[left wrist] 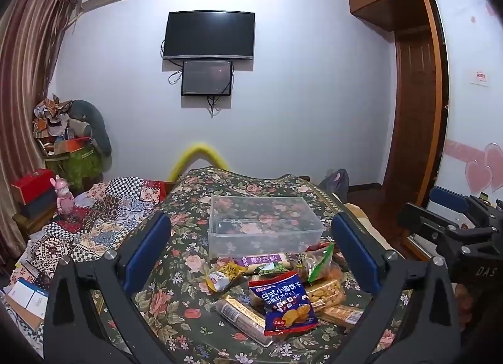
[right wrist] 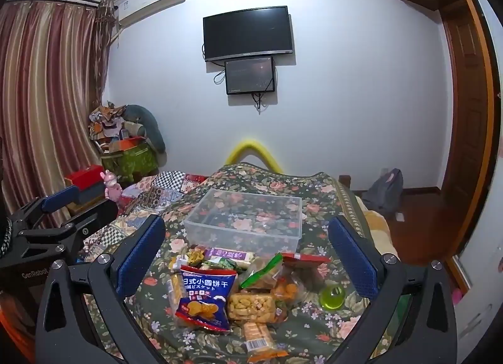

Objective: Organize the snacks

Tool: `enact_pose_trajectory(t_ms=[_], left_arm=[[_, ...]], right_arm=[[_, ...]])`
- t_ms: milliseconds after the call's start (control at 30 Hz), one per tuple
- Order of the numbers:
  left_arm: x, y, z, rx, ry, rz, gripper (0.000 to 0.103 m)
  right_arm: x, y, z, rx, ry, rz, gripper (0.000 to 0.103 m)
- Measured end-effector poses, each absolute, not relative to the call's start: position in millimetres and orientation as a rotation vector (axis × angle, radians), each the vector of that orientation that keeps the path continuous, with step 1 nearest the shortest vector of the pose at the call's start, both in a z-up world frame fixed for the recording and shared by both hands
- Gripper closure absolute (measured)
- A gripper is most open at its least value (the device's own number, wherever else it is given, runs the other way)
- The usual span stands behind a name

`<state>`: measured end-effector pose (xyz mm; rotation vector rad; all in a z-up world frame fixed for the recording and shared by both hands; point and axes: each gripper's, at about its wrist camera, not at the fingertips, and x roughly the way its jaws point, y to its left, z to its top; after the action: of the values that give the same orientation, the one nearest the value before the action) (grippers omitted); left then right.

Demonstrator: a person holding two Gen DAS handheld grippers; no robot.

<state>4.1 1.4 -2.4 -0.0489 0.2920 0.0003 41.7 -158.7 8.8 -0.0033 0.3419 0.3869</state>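
- The floral bedspread (left wrist: 176, 295) carries everything, and nothing is sorted yet: this reads as the very start of the job.
- The clear plastic bin (left wrist: 265, 225) sits empty in the middle of the spread; every place below is given relative to it.
- Just in front of the bin, nearly touching its near wall, lies the snack pile (right wrist: 239, 285), loose and overlapping. All of it has yet to go in.
- On top at the near side of the pile is the blue biscuit bag (left wrist: 283, 304), the biggest packet and the easiest first pick, I'd say.
- Beside it, to the bin's near right, lies a clear pack of orange puffed snacks (right wrist: 250, 306), with a green-edged bag (right wrist: 262, 273) leaning over it.
- Tight against the bin's front wall lies a purple-labelled bar (left wrist: 265, 260); that one may be awkward to reach.
- A small green ball (right wrist: 331, 296) sits apart, off to the pile's right.
- The left gripper (left wrist: 251, 254) hovers over the pile, jaws spread wide, nothing between them.
- The right gripper (right wrist: 248, 257) hangs alongside, equally wide and empty.
- A patchwork quilt (left wrist: 103, 219) lies bunched to the bin's left, clear of the route.
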Motion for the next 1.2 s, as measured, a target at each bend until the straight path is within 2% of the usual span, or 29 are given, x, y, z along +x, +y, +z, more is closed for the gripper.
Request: enact_pose_trajectory(t_ms=[1200], left_arm=[[3.0,-1.5,-5.7,-0.059,0.292,-0.010,0.000]], right_arm=[[36.1,-160.6,17.2,0.005,0.332,0.386,0.000]])
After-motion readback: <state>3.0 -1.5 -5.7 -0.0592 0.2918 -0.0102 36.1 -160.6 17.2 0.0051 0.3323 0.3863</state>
